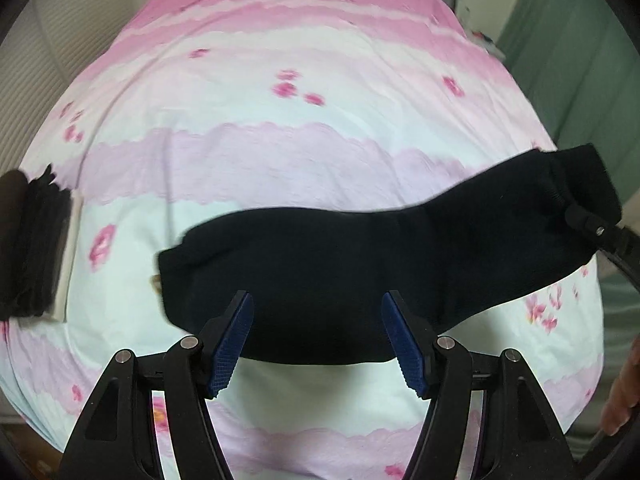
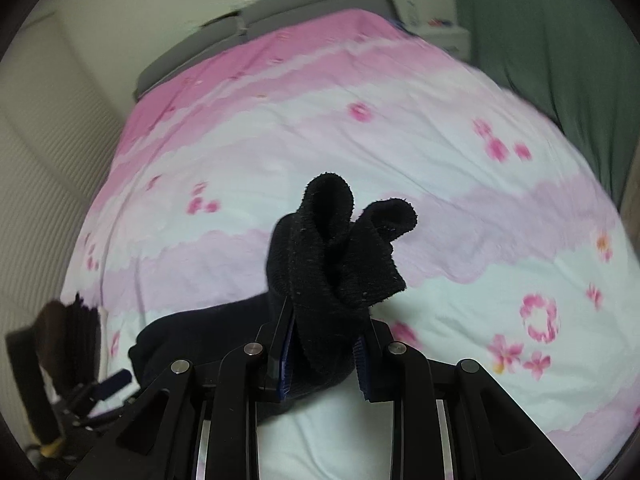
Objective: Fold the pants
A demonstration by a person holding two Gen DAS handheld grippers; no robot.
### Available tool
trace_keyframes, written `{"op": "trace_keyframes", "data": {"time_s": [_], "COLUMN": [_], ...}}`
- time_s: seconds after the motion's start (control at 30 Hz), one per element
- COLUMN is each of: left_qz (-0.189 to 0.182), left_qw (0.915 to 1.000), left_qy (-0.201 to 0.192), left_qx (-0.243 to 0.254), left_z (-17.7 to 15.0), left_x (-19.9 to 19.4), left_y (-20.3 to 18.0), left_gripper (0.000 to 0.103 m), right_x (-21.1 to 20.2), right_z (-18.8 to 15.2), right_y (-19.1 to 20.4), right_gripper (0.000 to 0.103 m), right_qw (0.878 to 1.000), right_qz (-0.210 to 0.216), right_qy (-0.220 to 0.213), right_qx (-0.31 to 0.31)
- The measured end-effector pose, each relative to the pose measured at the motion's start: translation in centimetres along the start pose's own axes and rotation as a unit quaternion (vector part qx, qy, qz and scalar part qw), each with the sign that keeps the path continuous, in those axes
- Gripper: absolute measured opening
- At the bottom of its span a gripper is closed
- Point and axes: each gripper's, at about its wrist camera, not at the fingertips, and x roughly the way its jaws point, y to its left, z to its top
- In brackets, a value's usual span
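A bed [image 1: 304,128] with a pink, lilac and pale green flowered cover fills both views and serves as the folding surface. Across its near part lies the pair of black pants [image 1: 360,264], already brought into a thick, narrow band that runs from left of centre up toward the right edge of the left wrist view. At the bed's left edge sits a stack of dark folded garments [image 1: 32,244] on something pale, probably finished pieces kept out of the way.

The right claw [image 2: 324,356] is clamped on one end of the pants, and the knitted edge bunches up above its fingers in two loops. That end is lifted clear of the cover, so I judge it is being carried over toward the other end to make the next fold. In the left view the same claw shows only as a dark tip biting the far right end of the band.

The left claw [image 1: 316,340] hangs spread wide above the band's near edge, gripping nothing. It looks placed to pin or catch the cloth while the lifted end travels over
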Motion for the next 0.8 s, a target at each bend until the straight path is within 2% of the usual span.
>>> {"op": "trace_keyframes", "data": {"time_s": [0.17, 0.43, 0.67, 0.8], "left_qz": [0.003, 0.014, 0.024, 0.028], "left_qw": [0.9995, 0.9973, 0.9944, 0.993], "left_qy": [-0.019, -0.022, 0.003, 0.008], "left_qx": [-0.027, -0.069, -0.103, -0.114], "left_z": [0.3, -2.5, -5.1, -6.0], "left_x": [-1.7, -2.6, -1.5, -1.3], "left_y": [5.6, 14.8, 19.7, 21.6], "left_gripper": [0.066, 0.066, 0.066, 0.066], "right_x": [0.0, 2.4, 6.7, 9.3], "right_z": [-0.2, -3.2, -8.0, -11.2], "right_y": [7.0, 18.2, 26.3, 29.1], "right_gripper": [0.025, 0.019, 0.019, 0.019], "right_qw": [0.998, 0.985, 0.958, 0.939], "right_qz": [-0.007, 0.0, 0.0, -0.022], "right_qy": [-0.006, 0.01, 0.052, 0.073], "right_qx": [-0.067, -0.173, -0.28, -0.336]}}
